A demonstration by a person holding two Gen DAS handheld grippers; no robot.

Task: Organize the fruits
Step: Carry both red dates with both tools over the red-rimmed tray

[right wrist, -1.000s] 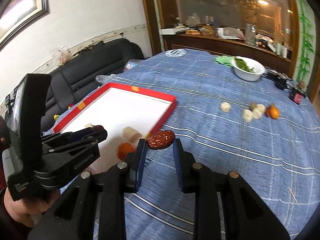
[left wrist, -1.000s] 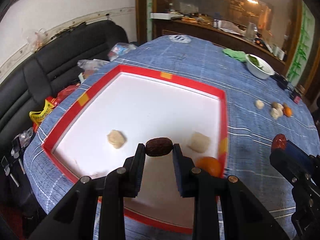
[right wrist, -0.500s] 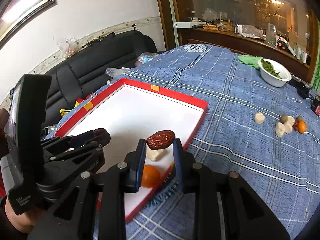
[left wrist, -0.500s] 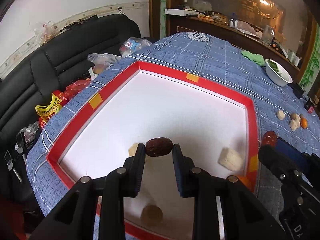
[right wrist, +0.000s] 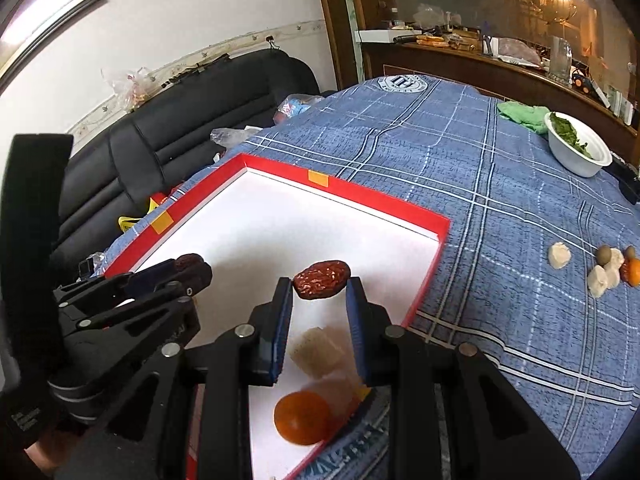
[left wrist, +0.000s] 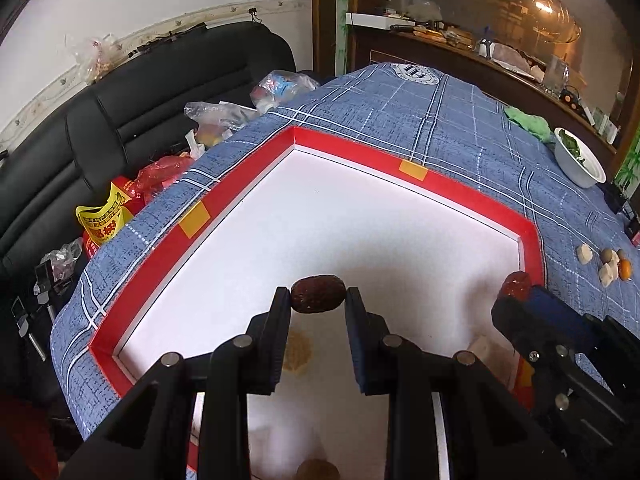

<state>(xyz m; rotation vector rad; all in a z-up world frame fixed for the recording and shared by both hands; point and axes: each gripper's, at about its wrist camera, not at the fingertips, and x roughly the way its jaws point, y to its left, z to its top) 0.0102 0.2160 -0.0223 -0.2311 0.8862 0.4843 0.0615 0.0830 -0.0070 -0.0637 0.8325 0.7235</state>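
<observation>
While the left claw [left wrist: 318, 300] grips a dark brown wrinkled date [left wrist: 317, 299] at centre frame, it hangs over the red-rimmed white tray [left wrist: 416, 184] on the blue plaid table [left wrist: 460, 120]; a pale tan chunk [left wrist: 297, 354] lies below. From the right wrist view, the right claw [right wrist: 320, 286] pinches a reddish wrinkled date [right wrist: 321, 279] above the tray's lower part, over a pale cube [right wrist: 316, 350] and an orange round fruit [right wrist: 302, 417].
</observation>
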